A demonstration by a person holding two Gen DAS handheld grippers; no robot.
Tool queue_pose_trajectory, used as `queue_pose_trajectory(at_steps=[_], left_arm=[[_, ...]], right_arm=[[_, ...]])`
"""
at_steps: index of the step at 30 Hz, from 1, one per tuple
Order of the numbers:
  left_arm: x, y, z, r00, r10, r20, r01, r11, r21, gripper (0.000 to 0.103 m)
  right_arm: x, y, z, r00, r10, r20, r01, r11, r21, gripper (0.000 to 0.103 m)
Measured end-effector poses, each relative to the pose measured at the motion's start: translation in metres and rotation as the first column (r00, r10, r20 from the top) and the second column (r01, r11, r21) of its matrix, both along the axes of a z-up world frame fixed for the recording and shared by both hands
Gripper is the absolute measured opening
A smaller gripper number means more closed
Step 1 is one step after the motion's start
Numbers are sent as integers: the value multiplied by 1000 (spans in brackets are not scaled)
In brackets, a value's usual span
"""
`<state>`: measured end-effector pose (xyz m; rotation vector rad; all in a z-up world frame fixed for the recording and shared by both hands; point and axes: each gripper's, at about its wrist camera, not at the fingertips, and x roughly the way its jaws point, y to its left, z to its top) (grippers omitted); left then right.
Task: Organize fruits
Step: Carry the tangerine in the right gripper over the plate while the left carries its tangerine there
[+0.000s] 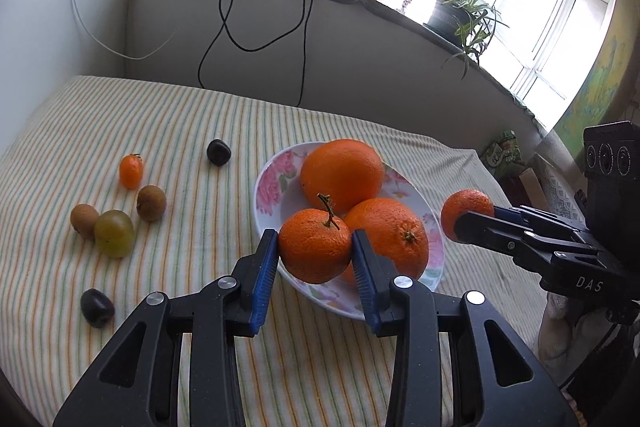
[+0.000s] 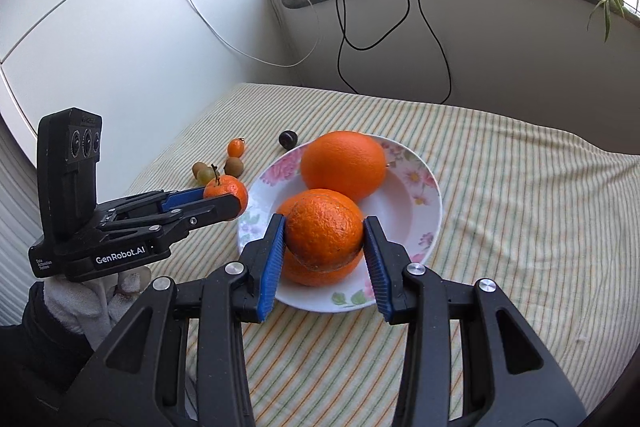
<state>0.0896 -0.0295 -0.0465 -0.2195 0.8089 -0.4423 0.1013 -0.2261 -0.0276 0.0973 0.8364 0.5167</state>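
Tangerines fill both sets of fingers. The left gripper (image 1: 315,251) has its blue-padded fingers (image 1: 264,267) pressed on either side of a stemmed tangerine (image 1: 314,251), bright orange with pebbled skin and a short woody stalk, held up at the near rim of the flowered plate (image 1: 272,183). The right gripper (image 2: 325,241) clamps a second tangerine (image 2: 324,227), rougher and faintly scuffed, above the same plate. In the plate lie a big smooth orange (image 1: 340,173) and a second orange (image 1: 390,235) just beside it. On the striped tabletop (image 1: 200,131) left of the plate are two kiwis (image 1: 151,202), a green grape (image 1: 114,233), a kumquat (image 1: 131,171) and two dark plums (image 1: 218,151), well apart.
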Motion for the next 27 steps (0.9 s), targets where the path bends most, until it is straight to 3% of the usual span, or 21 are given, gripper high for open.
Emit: queue_pose_trajectory(at_steps=[11,27], left_arm=[[6,-15,-2,1000,-27,-6,28,999,27,35],[9,-21,-2,1000,-30,-10,30,999,44,35]], right_arm=[[14,-23,-15,998,-64,-19,63,997,-35,41],[21,-24,-24,997,-70,-27,69,996,-57,41]])
